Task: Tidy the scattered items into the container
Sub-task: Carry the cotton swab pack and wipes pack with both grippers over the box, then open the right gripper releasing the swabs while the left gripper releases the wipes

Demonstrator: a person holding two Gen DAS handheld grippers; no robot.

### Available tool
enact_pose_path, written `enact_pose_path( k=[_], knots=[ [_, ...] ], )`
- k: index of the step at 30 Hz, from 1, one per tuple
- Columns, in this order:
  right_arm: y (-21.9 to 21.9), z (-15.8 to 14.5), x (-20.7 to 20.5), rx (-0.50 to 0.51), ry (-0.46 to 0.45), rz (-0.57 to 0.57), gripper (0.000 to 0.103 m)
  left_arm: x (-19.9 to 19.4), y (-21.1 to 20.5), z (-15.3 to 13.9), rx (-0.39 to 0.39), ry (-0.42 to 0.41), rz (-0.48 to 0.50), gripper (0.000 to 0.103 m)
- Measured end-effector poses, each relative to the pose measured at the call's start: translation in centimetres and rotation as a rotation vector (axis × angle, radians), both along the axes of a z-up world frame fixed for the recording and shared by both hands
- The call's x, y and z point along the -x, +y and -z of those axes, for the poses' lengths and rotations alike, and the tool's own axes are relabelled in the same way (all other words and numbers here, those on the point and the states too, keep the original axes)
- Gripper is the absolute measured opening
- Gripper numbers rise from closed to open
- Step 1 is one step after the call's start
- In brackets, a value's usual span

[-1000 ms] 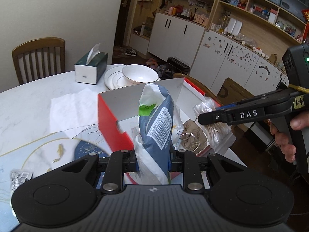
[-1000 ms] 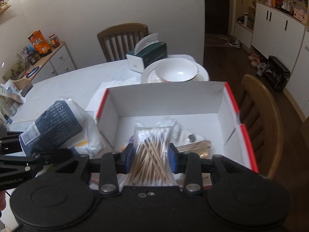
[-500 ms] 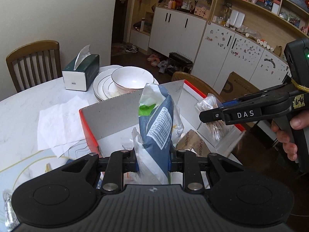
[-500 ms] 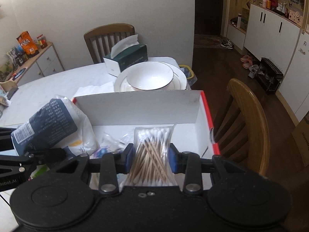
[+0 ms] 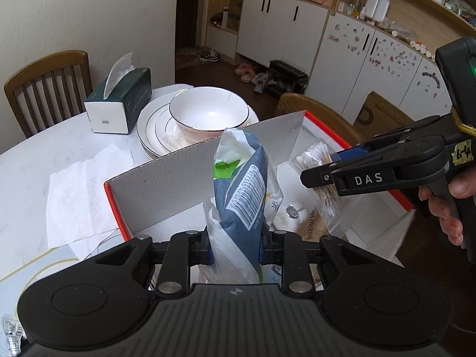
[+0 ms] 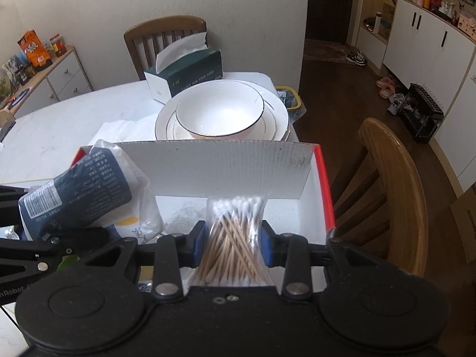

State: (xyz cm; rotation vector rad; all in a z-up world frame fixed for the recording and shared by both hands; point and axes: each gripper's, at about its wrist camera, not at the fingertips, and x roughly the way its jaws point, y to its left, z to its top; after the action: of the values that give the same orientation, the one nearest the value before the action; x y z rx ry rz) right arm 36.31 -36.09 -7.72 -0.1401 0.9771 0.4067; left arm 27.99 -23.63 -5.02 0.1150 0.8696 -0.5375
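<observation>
A white cardboard box with red edges point(image 5: 175, 178) point(image 6: 226, 166) lies open on the table. My left gripper point(image 5: 236, 248) is shut on a blue and white packet with a barcode point(image 5: 242, 196) point(image 6: 74, 190), held over the box's near left part. My right gripper point(image 6: 233, 245) is shut on a clear bag of cotton swabs point(image 6: 233, 238) point(image 5: 319, 160), held over the box's right side. In the left wrist view the right gripper point(image 5: 333, 175) comes in from the right with a hand on its handle. Small packets point(image 5: 293, 211) lie on the box floor.
Behind the box stand a white bowl point(image 6: 220, 110) on stacked plates and a green tissue box point(image 6: 187, 74). Loose paper point(image 5: 83, 190) lies left of the box. Wooden chairs point(image 6: 389, 184) point(image 5: 47, 83) stand at the table's right and far side. A foil pack point(image 5: 12, 330) lies bottom left.
Both grippers have moved forward over the box with their loads, and a little lower. The box's back wall and the bowl now look closer.
</observation>
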Motion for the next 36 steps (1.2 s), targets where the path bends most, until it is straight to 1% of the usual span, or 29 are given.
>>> enact_pose_path(
  k=[9, 16, 21, 26, 36],
  knots=[
    [0.9, 1.9, -2.1, 0.048, 0.039, -0.023, 0.035, -1.9, -0.9, 1.7, -0.019, 0.069, 0.007, 0.023],
    [1.1, 3.7, -3.0, 0.082, 0.075, -0.025, 0.035, -2.3, -1.3, 2.9, -0.017, 0.136, 0.017, 0.023],
    [1.3, 4.5, -3.0, 0.098, 0.086, -0.048, 0.035, -2.5, -1.4, 3.4, -0.021, 0.154, 0.021, 0.023],
    [1.1, 5.1, -2.9, 0.109, 0.099, -0.055, 0.035, -2.7, -1.5, 4.1, -0.043, 0.165, 0.033, 0.023],
    [0.7, 5.4, -2.9, 0.110, 0.110, -0.056, 0.036, -3.1, -1.9, 4.5, -0.051, 0.173, 0.050, 0.023]
  ],
)
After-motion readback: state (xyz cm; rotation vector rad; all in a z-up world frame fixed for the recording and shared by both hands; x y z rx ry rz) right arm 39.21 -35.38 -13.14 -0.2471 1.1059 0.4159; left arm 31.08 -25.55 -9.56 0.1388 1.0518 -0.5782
